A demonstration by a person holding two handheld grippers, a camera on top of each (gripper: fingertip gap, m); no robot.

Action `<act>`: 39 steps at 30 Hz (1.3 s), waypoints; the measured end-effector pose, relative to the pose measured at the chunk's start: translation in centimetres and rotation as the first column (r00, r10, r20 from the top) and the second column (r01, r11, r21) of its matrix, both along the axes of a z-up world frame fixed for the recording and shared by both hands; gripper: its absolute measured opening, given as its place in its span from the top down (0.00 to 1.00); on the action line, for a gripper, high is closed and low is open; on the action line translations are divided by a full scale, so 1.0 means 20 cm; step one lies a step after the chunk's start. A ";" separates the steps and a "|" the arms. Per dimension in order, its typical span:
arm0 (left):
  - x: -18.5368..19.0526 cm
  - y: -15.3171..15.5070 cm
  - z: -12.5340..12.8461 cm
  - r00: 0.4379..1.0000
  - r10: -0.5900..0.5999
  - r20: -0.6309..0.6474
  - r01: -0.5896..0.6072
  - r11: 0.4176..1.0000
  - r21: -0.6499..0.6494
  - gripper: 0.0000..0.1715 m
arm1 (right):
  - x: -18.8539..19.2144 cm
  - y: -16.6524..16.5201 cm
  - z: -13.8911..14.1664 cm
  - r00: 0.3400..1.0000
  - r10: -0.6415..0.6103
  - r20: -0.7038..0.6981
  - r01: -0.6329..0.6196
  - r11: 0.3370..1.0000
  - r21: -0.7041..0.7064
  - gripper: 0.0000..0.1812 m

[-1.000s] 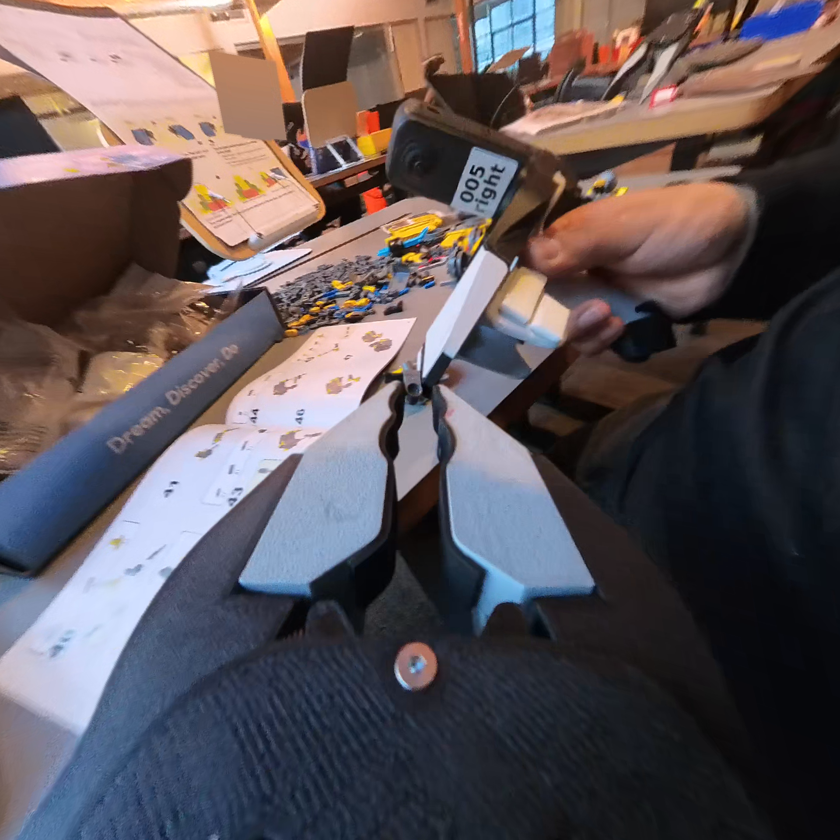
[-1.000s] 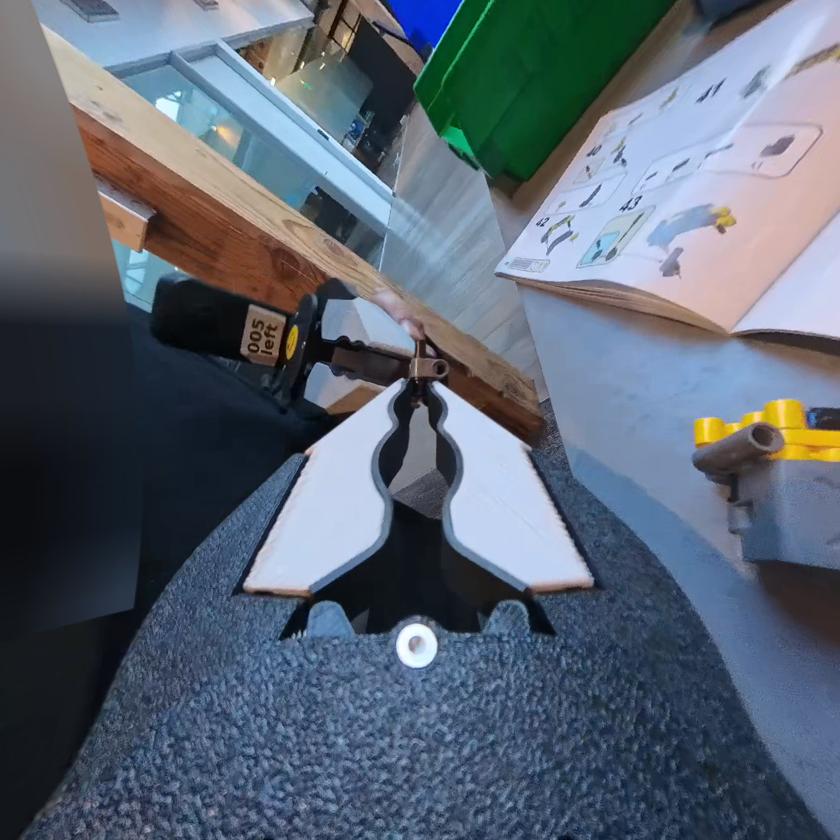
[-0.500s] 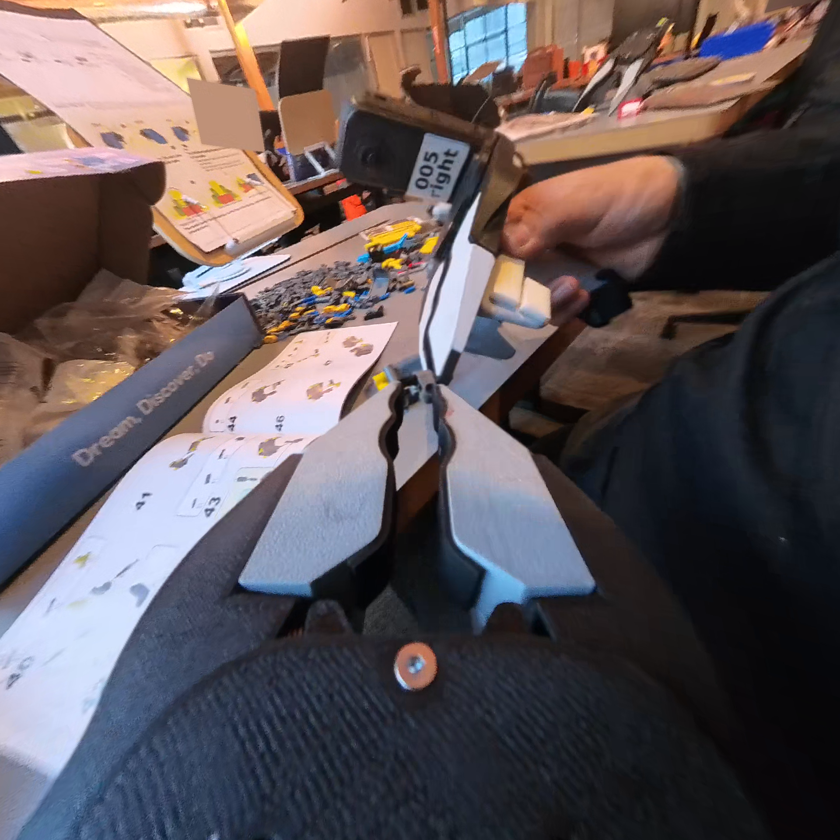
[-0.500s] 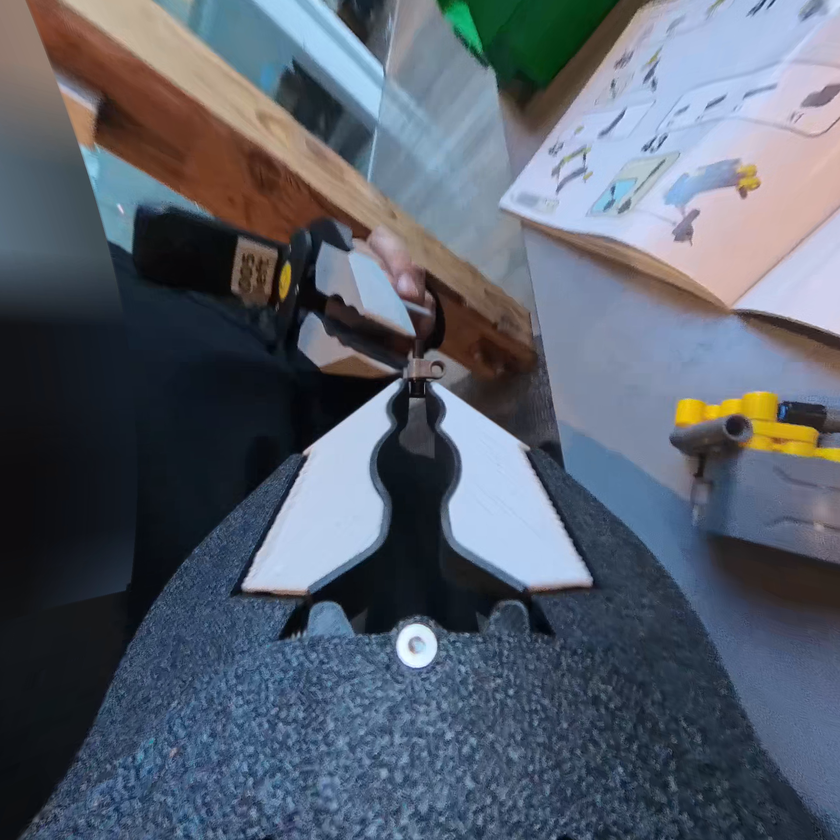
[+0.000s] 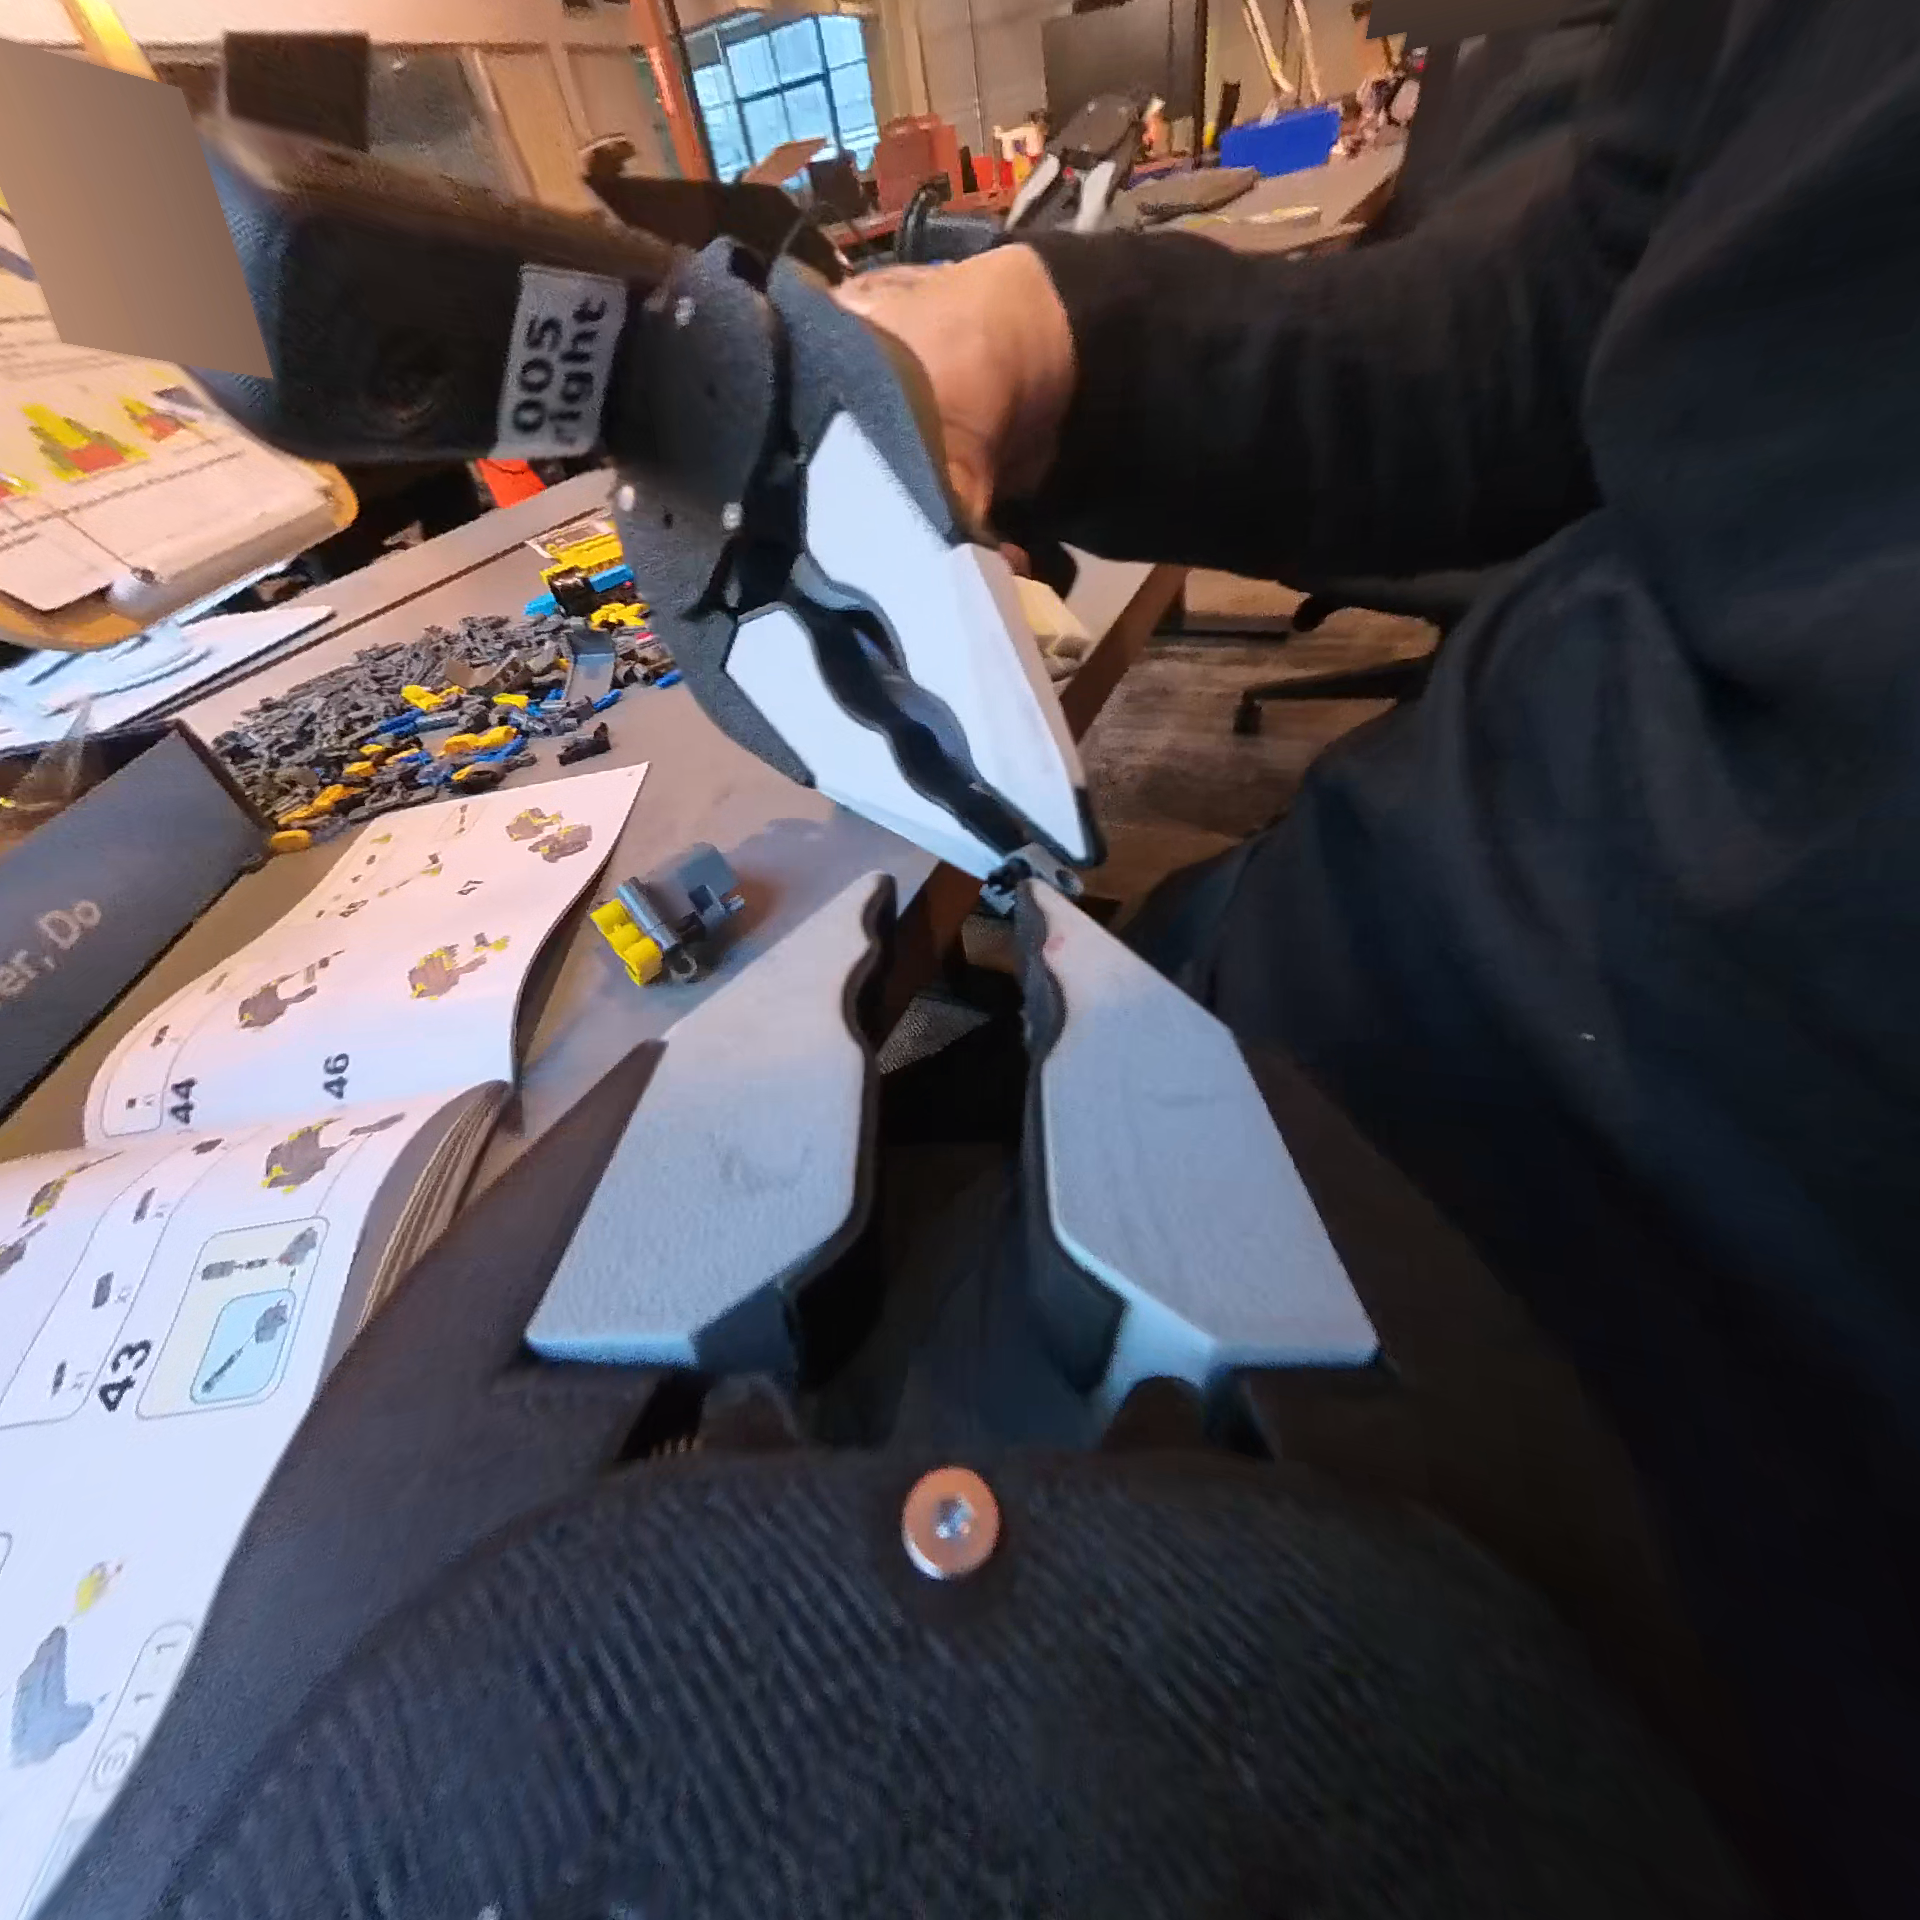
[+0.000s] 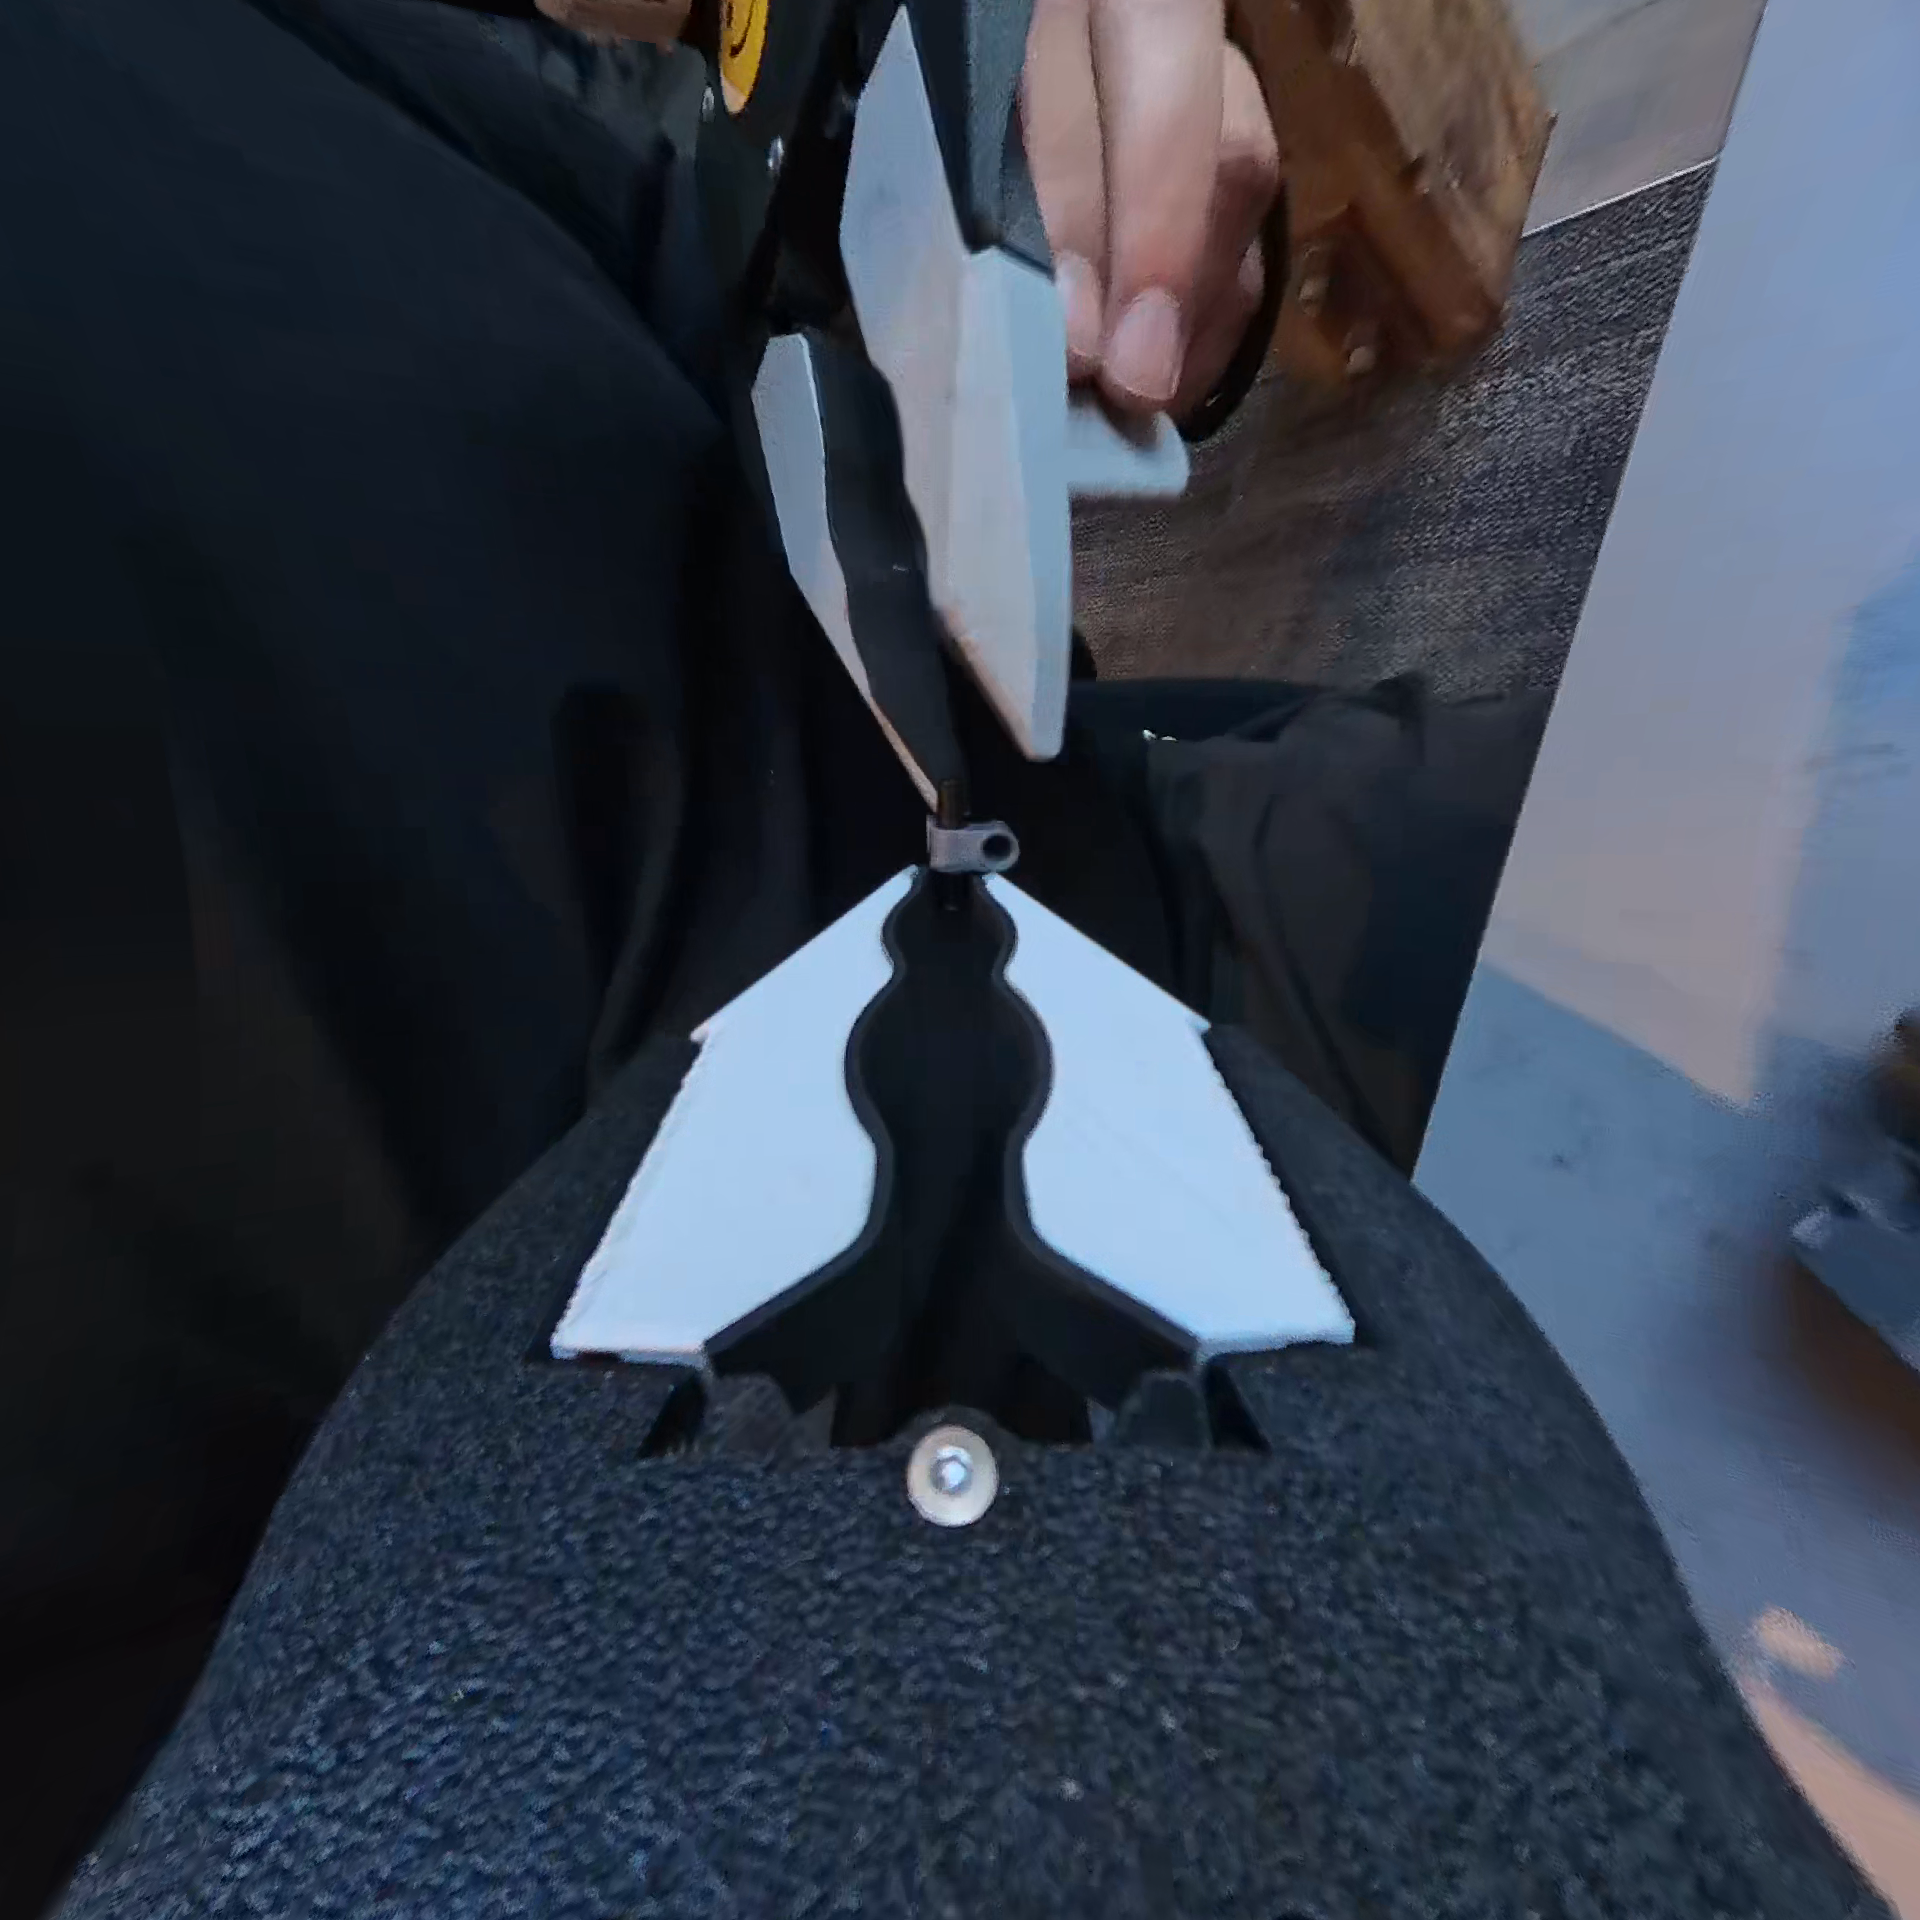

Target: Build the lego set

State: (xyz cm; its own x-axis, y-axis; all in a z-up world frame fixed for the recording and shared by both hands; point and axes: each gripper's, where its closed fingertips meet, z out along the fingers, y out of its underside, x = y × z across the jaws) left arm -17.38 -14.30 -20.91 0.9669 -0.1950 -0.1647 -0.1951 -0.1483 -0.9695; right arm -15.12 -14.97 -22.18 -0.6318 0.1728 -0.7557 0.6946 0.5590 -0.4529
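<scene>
My right gripper [image 6: 951, 883] is shut on a thin black axle that carries a small grey connector [image 6: 971, 844]. In the left wrist view the right gripper [image 5: 1039, 860] reaches down from the upper left, held by a hand, with the small piece [image 5: 1016, 876] at its tips. My left gripper [image 5: 951, 899] is open, its two fingers well apart. Its right fingertip sits just under the piece. In the right wrist view the left gripper [image 6: 987, 764] hangs above, one fingertip at the axle's top end. Both are held beyond the table's edge, over dark clothing.
On the grey table [image 5: 727, 790] lie an open instruction booklet [image 5: 343, 997], a small grey and yellow assembly [image 5: 670, 920], a pile of loose grey, blue and yellow pieces [image 5: 436, 707] and a dark box [image 5: 94, 904]. A person's dark sleeve and body fill the right side. Less than 4 cm separates the two grippers' tips.
My left gripper has opened and let go of the small piece, which stays in the right gripper. The right gripper has swung closer and now points down and to the right.
</scene>
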 end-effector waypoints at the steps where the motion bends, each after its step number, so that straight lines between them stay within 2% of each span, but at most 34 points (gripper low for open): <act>1: 0.01 0.00 0.00 1.000 -0.011 -0.007 0.011 1.000 -0.003 0.91 | 0.00 0.00 0.00 1.000 0.007 0.009 -0.007 1.000 -0.005 0.97; 7: 0.06 0.00 -0.03 0.999 -0.046 -0.023 0.045 0.999 -0.024 0.87 | 0.02 0.03 0.01 0.997 0.062 0.046 -0.061 0.998 -0.009 0.97; 14: 0.09 0.00 -0.03 0.998 -0.060 -0.032 0.059 0.998 -0.023 0.89 | 0.03 0.01 0.01 0.989 0.119 0.088 -0.115 0.992 -0.051 0.97; 26: 0.02 0.02 -0.02 0.998 0.029 -0.052 -0.030 0.999 -0.020 0.91 | -0.06 0.02 0.02 0.996 0.045 0.079 -0.037 0.994 -0.104 0.97; 30: -0.04 0.01 0.02 0.992 0.111 -0.052 -0.111 0.994 0.016 0.91 | -0.11 0.01 0.06 0.996 -0.035 0.082 0.047 0.988 -0.149 0.97; 31: -0.07 0.01 0.03 0.989 0.142 -0.048 -0.141 0.990 0.030 0.92 | -0.13 0.01 0.07 0.995 -0.066 0.080 0.078 0.984 -0.160 0.96; 32: -0.09 0.00 0.04 0.983 0.173 -0.054 -0.171 0.985 0.037 1.00 | -0.14 0.00 0.08 0.993 -0.095 0.074 0.106 0.981 -0.162 0.94; 33: -0.12 0.00 0.05 0.978 0.202 -0.055 -0.199 0.979 0.054 1.00 | -0.16 0.00 0.08 0.990 -0.124 0.060 0.132 0.979 -0.152 0.93; 34: -0.13 -0.01 0.06 0.976 0.212 -0.051 -0.209 0.976 0.059 1.00 | -0.17 0.00 0.07 0.988 -0.148 0.036 0.152 0.978 -0.142 0.93; 35: -0.12 -0.01 0.06 0.979 0.199 -0.031 -0.197 0.978 0.061 1.00 | -0.17 -0.02 0.08 0.988 -0.156 0.006 0.155 0.975 -0.158 1.00; 37: -0.11 0.01 0.05 0.981 0.192 0.022 -0.193 0.980 0.055 1.00 | -0.18 -0.05 0.06 0.987 -0.155 -0.043 0.146 0.977 -0.157 1.00; 39: -0.12 0.01 0.04 0.980 0.200 0.014 -0.200 0.979 0.046 1.00 | -0.18 -0.05 0.04 0.986 -0.155 -0.056 0.146 0.980 -0.138 1.00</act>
